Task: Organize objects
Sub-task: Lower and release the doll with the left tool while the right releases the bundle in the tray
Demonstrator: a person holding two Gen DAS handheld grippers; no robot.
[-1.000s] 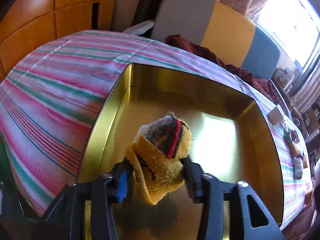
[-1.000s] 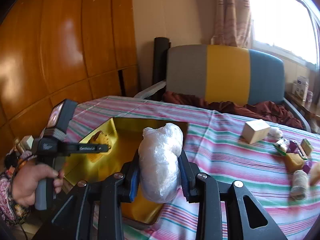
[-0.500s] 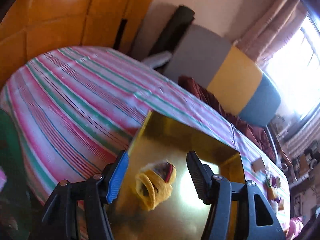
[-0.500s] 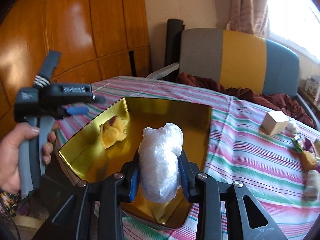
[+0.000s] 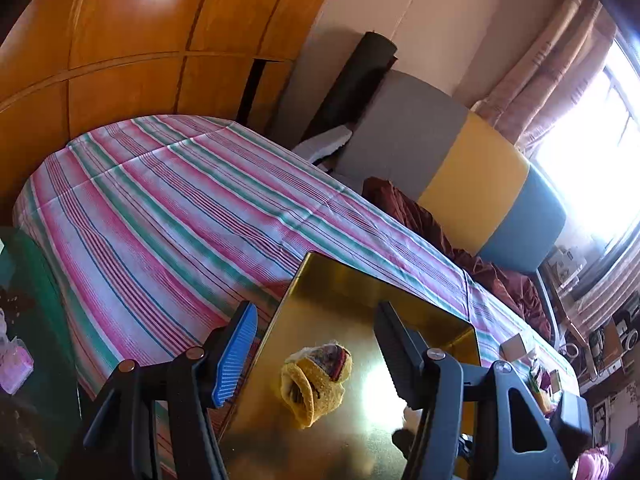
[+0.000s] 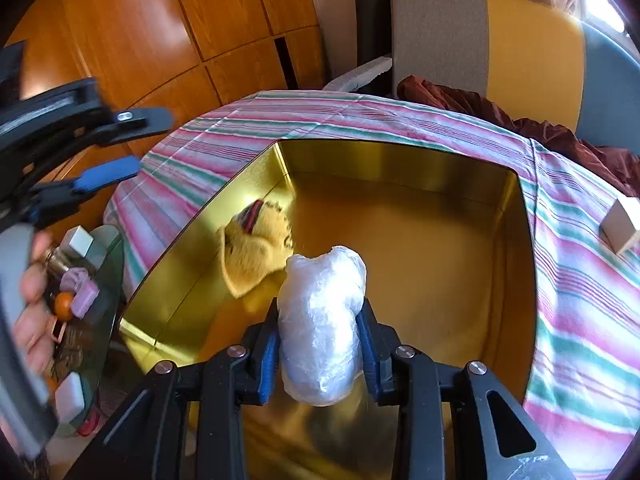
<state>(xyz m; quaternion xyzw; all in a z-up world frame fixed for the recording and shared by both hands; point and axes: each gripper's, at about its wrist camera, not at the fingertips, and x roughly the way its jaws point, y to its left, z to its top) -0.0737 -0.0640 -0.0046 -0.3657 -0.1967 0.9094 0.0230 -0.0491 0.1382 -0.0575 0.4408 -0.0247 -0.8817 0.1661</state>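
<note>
1. Progress: one item is in. The yellow sock [image 6: 256, 248] lies on the floor of the gold tin [image 6: 400, 168], near its left wall; it touches no tool.
2. Left tool [image 5: 316, 354]: jaws spread wide, empty, hovering above the sock over the tin's left edge.
3. Right tool [image 6: 320, 356]: clamped on the white plastic-wrapped bundle [image 6: 324, 320], held over the tin interior, just beside the sock. Can't tell if the bundle touches the tin floor yet. I'd judge placement is the step in hand.
4. Left to do: a small wooden block [image 6: 622, 224] sits on the striped counter [image 6: 580, 300] right of the tin. The left wrist view shows more small clutter far right, too small to identify.
5. Look of items: the sock is bunched and soft, yellow terry with a dark cuff and a red stripe, opening facing the left camera. The bundle is crinkled translucent white film, lumpy and elongated, and squeezes slightly between the pads. The tin is a shiny, rectangular metal box with glare on its floor.
</note>
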